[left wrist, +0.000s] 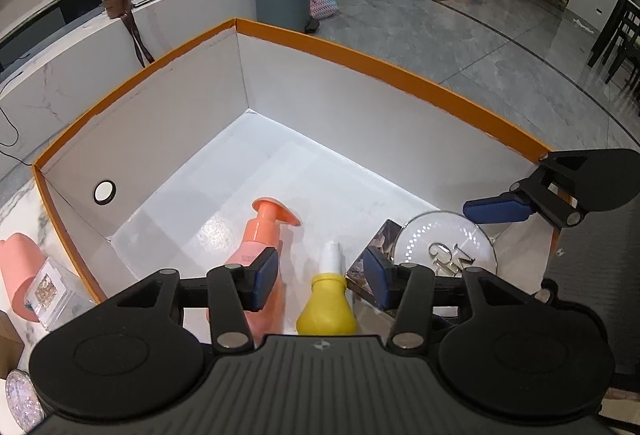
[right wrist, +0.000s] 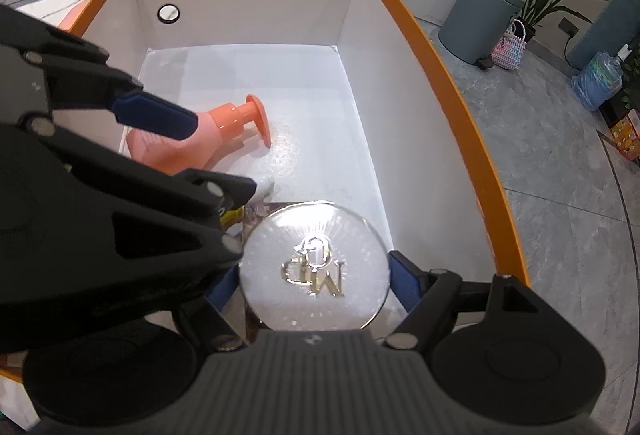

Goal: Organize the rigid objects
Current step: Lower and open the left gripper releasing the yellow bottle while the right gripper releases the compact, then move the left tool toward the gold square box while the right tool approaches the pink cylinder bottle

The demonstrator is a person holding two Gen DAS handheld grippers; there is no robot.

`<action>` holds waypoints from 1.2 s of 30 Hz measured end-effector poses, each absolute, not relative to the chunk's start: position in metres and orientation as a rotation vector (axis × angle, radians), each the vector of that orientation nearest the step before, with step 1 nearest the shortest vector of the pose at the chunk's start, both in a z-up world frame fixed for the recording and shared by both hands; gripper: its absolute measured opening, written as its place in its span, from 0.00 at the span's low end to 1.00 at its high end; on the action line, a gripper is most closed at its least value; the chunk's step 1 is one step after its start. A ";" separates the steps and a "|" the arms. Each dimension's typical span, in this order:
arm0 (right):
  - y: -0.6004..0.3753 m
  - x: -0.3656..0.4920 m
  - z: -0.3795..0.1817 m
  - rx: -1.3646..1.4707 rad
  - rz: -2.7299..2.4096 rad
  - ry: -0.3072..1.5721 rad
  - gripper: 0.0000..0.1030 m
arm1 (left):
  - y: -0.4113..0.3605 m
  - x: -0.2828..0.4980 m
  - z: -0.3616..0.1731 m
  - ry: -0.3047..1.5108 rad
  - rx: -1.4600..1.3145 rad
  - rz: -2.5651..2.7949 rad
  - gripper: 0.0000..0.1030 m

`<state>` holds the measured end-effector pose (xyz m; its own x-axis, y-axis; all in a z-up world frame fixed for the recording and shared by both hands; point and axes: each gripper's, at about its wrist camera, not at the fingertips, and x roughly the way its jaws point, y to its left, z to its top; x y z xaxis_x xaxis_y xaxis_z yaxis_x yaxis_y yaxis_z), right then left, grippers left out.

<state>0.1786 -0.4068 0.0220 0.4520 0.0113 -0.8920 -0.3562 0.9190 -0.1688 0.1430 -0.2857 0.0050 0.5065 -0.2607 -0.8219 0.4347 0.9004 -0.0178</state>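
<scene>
Left claw [left wrist: 326, 277]: your fingers stood wide apart over the yellow bottle [left wrist: 326, 309], gripping nothing; the bottle lay between them, untouched as far as could be seen.
Right claw [right wrist: 316, 287]: you held the round disc [right wrist: 316, 265] between the blue pads [right wrist: 404, 281], low at 6 o'clock in the right wrist view, over the near end of the box [right wrist: 460, 103].
Task things: the pink pump bottle [right wrist: 188, 137] lay on its side on the box floor, toward 10 o'clock from the disc; the yellow bottle sat between the two; a dark printed carton [left wrist: 374, 249] was just beside the disc, seemingly partly under it.
Step in hand: you seemed to be setting the disc down in the box.
Doing it well: you needed to lower it flat, clear of the carton's edge, and spread the pads only once it rested; the left claw was close, so you should have kept them apart.
Materials: the disc was glossy, thin and frosted, with raised gold letters, likely slippery at the rim.
Shapes: the pump bottle was smooth plastic with a flared head; the yellow bottle was pear-shaped with a white nozzle.
Box: stiff white card walls, orange rim, one round hole.
Outside: a pink cylinder [left wrist: 20, 271] and a clear case [left wrist: 52, 293] waited on the marble counter [left wrist: 12, 207] at 9 o'clock.
</scene>
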 end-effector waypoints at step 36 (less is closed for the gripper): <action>-0.371 0.165 0.080 -0.294 0.184 0.894 0.77 | -0.205 0.124 0.070 0.786 0.054 -0.389 0.58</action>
<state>0.1652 -0.3711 0.0796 0.6145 0.0355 -0.7881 -0.2785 0.9444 -0.1746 0.1240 -0.2047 0.0700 0.6395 -0.3215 -0.6984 0.3610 0.9276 -0.0965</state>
